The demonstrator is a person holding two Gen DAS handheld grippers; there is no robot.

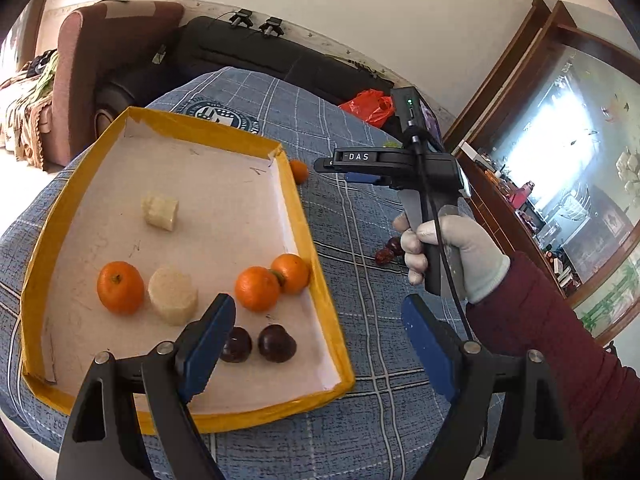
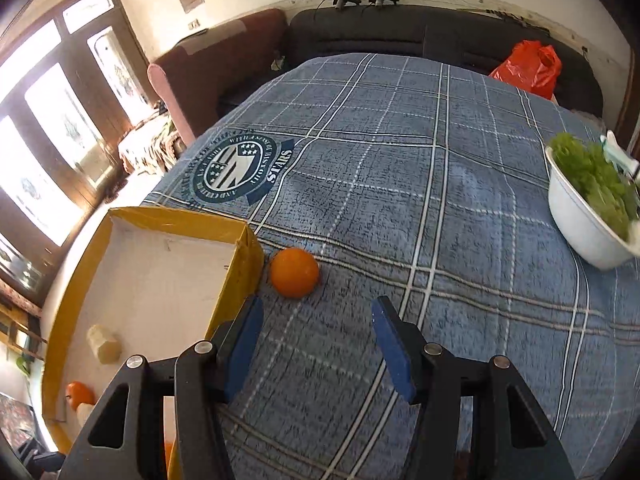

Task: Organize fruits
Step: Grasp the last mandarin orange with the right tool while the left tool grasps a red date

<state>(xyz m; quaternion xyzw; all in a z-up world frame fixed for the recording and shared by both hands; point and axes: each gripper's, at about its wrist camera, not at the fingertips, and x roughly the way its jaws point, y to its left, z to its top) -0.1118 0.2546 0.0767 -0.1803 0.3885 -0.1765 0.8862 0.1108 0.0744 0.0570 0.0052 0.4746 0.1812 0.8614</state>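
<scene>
A yellow-rimmed tray point(image 1: 301, 216) with a white floor lies on the blue plaid cloth. In it are three oranges point(image 1: 120, 287) point(image 1: 256, 289) point(image 1: 291, 273), two pale cut fruit pieces point(image 1: 173, 295) point(image 1: 160, 212) and two dark plums point(image 1: 277, 343). One orange point(image 2: 295, 273) lies on the cloth just outside the tray's far right corner point(image 2: 244, 248); it also shows in the left wrist view point(image 1: 299, 171). Two red dates point(image 1: 389, 251) lie on the cloth right of the tray. My left gripper point(image 1: 316, 344) is open and empty over the tray's near right edge. My right gripper point(image 2: 316, 344) is open and empty, just short of the loose orange.
A white bowl of green leaves point(image 2: 588, 208) stands at the table's right edge. A red plastic bag point(image 2: 530, 66) lies at the far edge. A dark sofa point(image 2: 400, 32) and a brown armchair point(image 1: 100, 60) stand behind the table.
</scene>
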